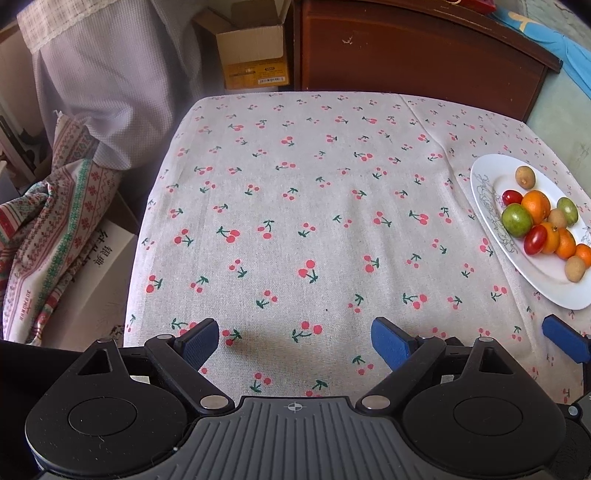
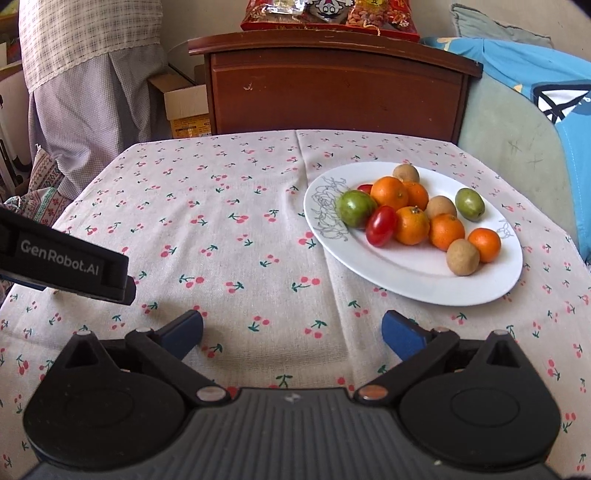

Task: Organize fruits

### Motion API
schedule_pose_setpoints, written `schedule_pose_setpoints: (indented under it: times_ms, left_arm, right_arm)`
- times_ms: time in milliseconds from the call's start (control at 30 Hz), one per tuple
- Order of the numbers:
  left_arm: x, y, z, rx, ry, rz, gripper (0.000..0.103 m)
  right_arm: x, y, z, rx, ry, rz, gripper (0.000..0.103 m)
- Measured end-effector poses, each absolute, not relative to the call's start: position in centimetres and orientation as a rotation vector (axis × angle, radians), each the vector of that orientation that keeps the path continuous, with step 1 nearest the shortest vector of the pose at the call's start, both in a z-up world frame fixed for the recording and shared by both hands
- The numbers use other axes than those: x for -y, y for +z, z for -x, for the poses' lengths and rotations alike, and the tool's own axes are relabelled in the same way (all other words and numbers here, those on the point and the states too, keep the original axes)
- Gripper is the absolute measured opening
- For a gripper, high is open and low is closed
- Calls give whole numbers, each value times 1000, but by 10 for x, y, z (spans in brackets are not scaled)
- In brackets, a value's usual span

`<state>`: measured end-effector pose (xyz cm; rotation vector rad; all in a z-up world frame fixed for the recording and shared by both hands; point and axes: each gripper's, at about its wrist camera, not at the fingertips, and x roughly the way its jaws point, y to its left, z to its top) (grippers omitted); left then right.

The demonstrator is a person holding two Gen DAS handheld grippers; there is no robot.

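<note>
A white oval plate (image 2: 406, 273) lies on the right half of the cherry-print tablecloth (image 2: 221, 221). It holds several oranges (image 2: 389, 192), two green fruits (image 2: 354, 207), red tomatoes (image 2: 381, 225) and several brown round fruits (image 2: 462, 256). The same plate (image 1: 491, 192) shows at the right edge of the left wrist view. My right gripper (image 2: 291, 334) hovers open over bare cloth just in front of the plate, nothing between its blue pads. My left gripper (image 1: 295, 341) is open over the cloth to the left, also with nothing in it. Its black body (image 2: 66, 262) juts into the right wrist view.
A brown wooden cabinet (image 2: 332, 92) stands behind the table with red snack bags (image 2: 328, 14) on top. An open cardboard box (image 1: 255, 48) sits beside it, with hanging cloth (image 1: 99, 81) on the left. Blue and green cushions (image 2: 535, 110) press against the table's right side.
</note>
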<state>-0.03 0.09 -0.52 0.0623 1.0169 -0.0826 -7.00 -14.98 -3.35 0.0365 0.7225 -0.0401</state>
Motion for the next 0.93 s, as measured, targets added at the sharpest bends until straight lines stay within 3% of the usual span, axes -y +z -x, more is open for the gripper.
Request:
schedule_pose_setpoints:
  times_ms: [933]
  left_arm:
    - [-1,-14,-11,-1006,-80,-73,95]
  right_arm:
    - [146,-39,56,-681,-21,-24,102]
